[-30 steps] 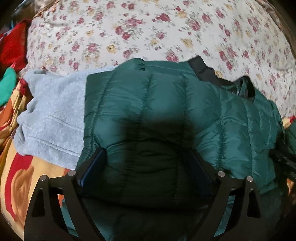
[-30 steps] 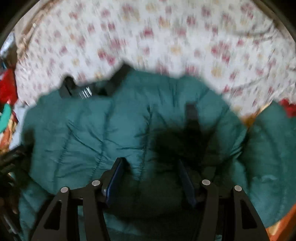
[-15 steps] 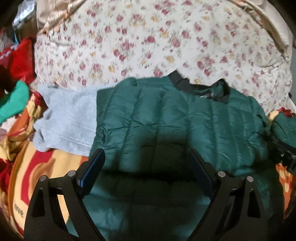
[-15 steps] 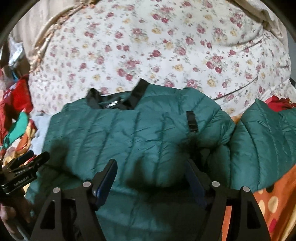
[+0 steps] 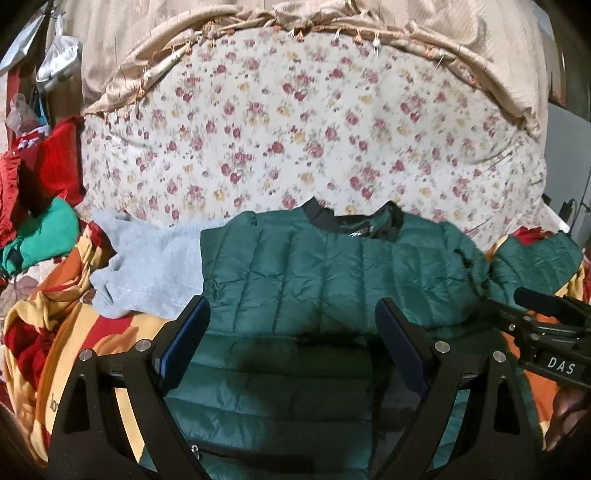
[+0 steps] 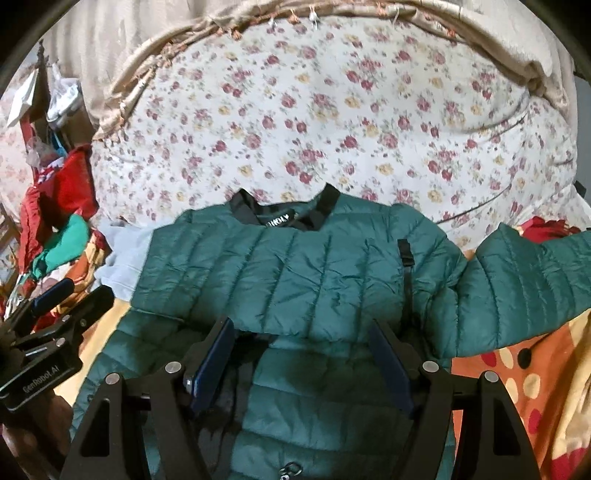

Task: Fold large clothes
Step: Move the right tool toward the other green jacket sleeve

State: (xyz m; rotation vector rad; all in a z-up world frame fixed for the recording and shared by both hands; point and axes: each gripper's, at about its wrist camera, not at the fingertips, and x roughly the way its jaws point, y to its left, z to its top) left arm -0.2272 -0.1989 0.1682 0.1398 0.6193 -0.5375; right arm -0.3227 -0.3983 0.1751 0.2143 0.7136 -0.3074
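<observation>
The green quilted jacket (image 5: 332, 266) lies on the bed, folded once across its middle so that the upper part with the black collar (image 6: 284, 214) rests on the lower part, and the fold edge runs across just beyond the fingertips of both grippers. The left gripper (image 5: 291, 325) hangs above the jacket with its jaws spread wide and nothing between the blue pads; the cloth lies below and ahead of it, not touched. The right gripper (image 6: 301, 343) is likewise released, its jaws having just been opening, and only the jacket's lower half shows through the gap beneath them, with no cloth pinched. Beyond the jacket's collar rises a floral quilt (image 5: 295, 122) edged with a beige frilled cloth (image 5: 258, 22). To the left of the jacket, partly tucked under its shoulder, lies a grey fleece garment (image 5: 147, 266), and farther left of that a heap of red and bright green clothes (image 5: 40, 206). To the right of the jacket its one sleeve (image 6: 528, 273) stretches outward over an orange and yellow patterned blanket (image 6: 517, 376).
</observation>
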